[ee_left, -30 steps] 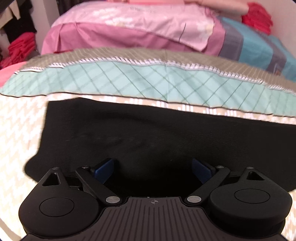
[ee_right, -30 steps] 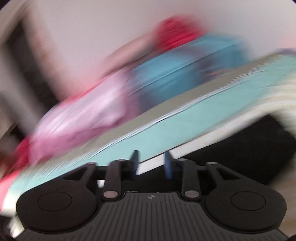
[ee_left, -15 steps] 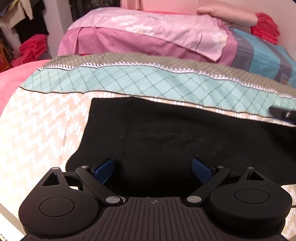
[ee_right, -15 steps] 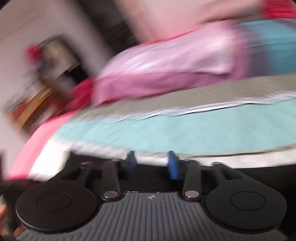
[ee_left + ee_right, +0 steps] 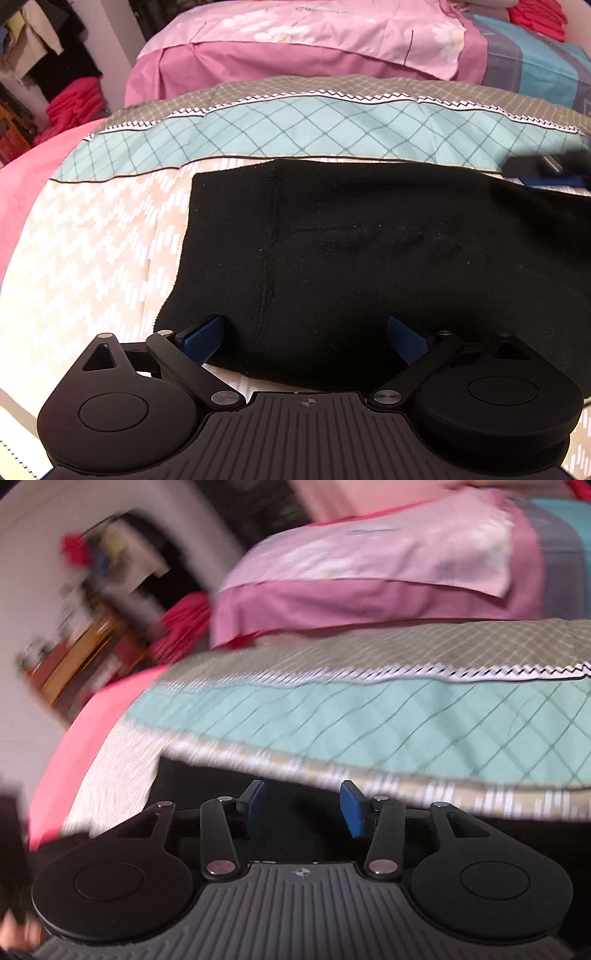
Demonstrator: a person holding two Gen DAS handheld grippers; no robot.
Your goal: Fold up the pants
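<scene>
Black pants [image 5: 369,251] lie flat on the patterned bed cover, with one short end at the left and the rest running off to the right. My left gripper [image 5: 304,338] is open and empty, low over the near edge of the pants. My right gripper [image 5: 301,803] is open and empty above the far edge of the pants [image 5: 295,786]; it also shows in the left wrist view [image 5: 546,170] at the far right. The right wrist view is blurred by motion.
The bed cover [image 5: 92,236] has a beige zigzag part and a teal checked band [image 5: 295,125]. A pink quilt [image 5: 314,40] lies folded behind. Red clothes [image 5: 74,107] are stacked at the left by a closet. A pink blanket [image 5: 26,177] lies at the left.
My left gripper has pulled back and risen, so more of the pants shows. My right gripper has swung left and come down onto the far edge of the pants, entering the left wrist view.
</scene>
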